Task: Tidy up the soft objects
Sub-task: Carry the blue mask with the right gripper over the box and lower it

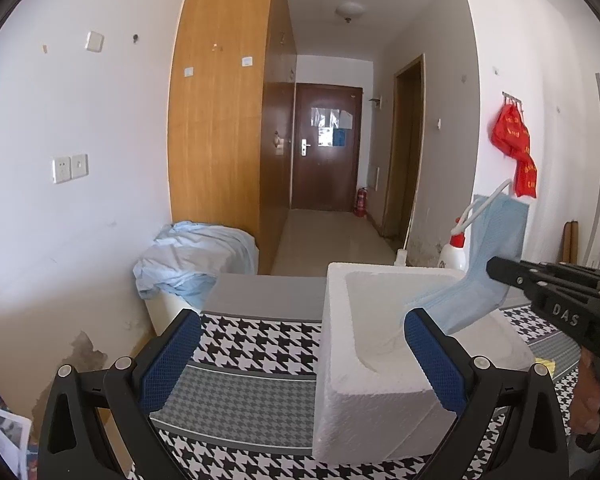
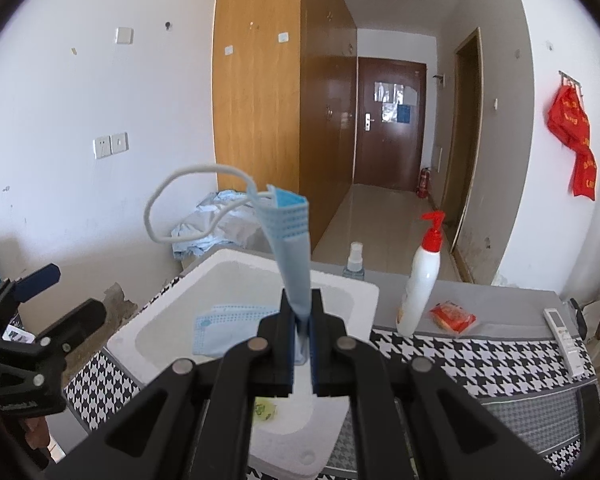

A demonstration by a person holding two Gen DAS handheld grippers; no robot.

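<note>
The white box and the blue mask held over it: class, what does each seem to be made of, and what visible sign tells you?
White box: probably expanded foam, matt; its thick walls and grainy, beaded surface suggest so.
Blue mask: apparently thin non-woven fabric, matt; it folds limply in the shut right gripper, shows rows of pressed dots along its edge, and carries a white, seemingly elastic ear loop.

Your folded pale-blue pleated face mask [image 2: 294, 240] stands upright, white ear loop dangling, above the white foam box [image 2: 152, 320] holding another flat mask [image 2: 224, 328].
</note>
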